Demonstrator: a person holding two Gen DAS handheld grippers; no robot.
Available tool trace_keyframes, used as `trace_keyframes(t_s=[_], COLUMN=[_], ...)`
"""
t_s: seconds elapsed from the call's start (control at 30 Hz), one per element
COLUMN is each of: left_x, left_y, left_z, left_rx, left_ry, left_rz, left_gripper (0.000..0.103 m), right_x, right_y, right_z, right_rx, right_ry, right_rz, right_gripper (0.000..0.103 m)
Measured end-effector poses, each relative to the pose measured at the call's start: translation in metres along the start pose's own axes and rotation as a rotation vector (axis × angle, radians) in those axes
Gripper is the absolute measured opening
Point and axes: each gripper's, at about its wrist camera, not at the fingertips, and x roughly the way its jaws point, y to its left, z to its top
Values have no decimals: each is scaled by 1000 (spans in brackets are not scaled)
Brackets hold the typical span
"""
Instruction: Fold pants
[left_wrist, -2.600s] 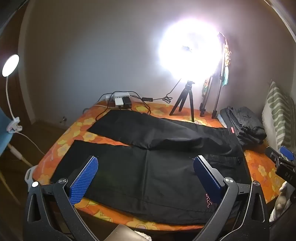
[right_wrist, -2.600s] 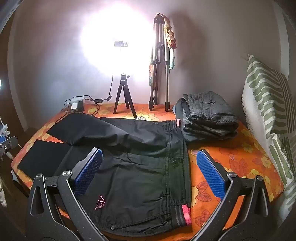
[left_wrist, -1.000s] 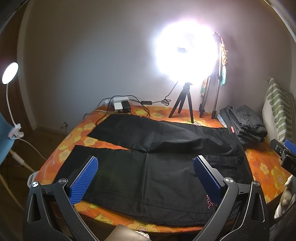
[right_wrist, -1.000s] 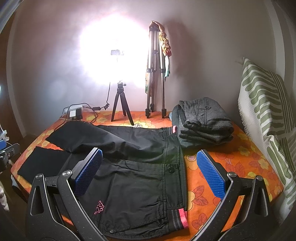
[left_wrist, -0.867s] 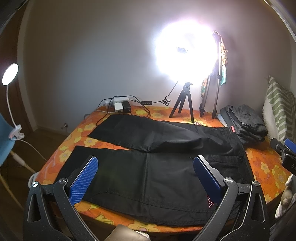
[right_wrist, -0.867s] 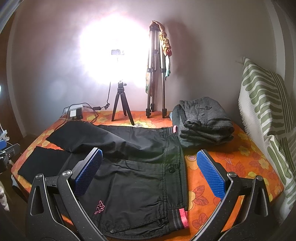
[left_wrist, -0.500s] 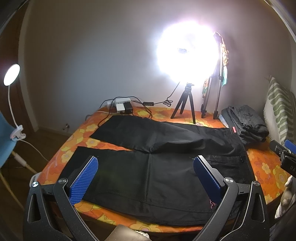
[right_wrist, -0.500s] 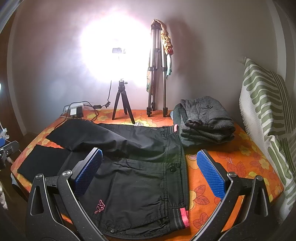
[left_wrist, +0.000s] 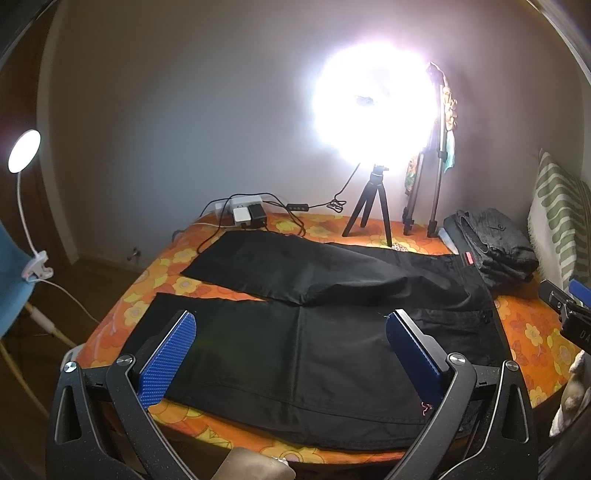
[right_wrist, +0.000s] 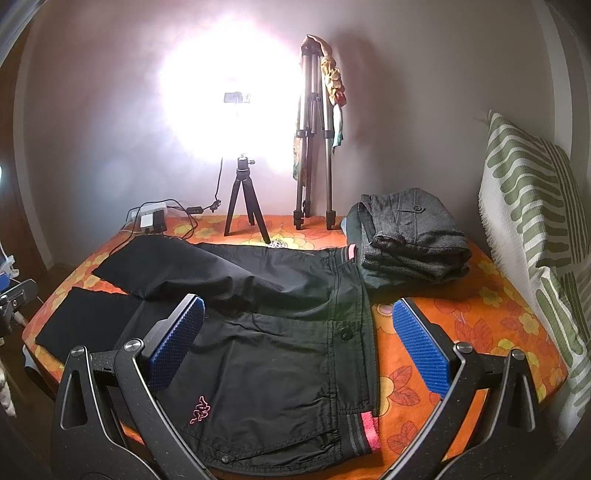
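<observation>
Both my claws — left claw (left_wrist: 290, 354), right claw (right_wrist: 295, 343) — hang spread over the flat pants (right_wrist: 266, 332); nothing gripped; next, I judge, pinch an edge beneath and fold.

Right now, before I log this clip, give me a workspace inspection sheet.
Surface: orange floral cover, mostly taken up by clothing.
Job's things: black pants spread flat and unfolded, legs apart, waistband toward the striped pillow.
Clutter: folded grey garment, small tripod, tall tripod.
Grippers: left hand-held gripper and right hand-held gripper open, above the pants, holding nothing.
Cables: power strip with loose leads at the far edge.
Surroundings: ring light glaring; clip lamp.
</observation>
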Motion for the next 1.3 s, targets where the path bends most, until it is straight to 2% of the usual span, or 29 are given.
trace_keyframes(t_s=[0.6,0.87,1.1,1.3], left_x=[1,1,6,15], left_y=[-3,-4,6,26], left_z=[1,2,0,-5], left_rx=[12,17,-29,-94], left_ry=[1,-3,35,99], left_rz=[-14,2,-18,-22], left_gripper=[102,102,102,102], right_x=[0,0,0,0], right_y=[0,-1,0,2], right_z=[0,0,-1,-2], right_rx=[1,2,1,-3], right_ry=[1,1,2,8], right_rz=[0,-1,5,60], right_gripper=[103,103,103,103])
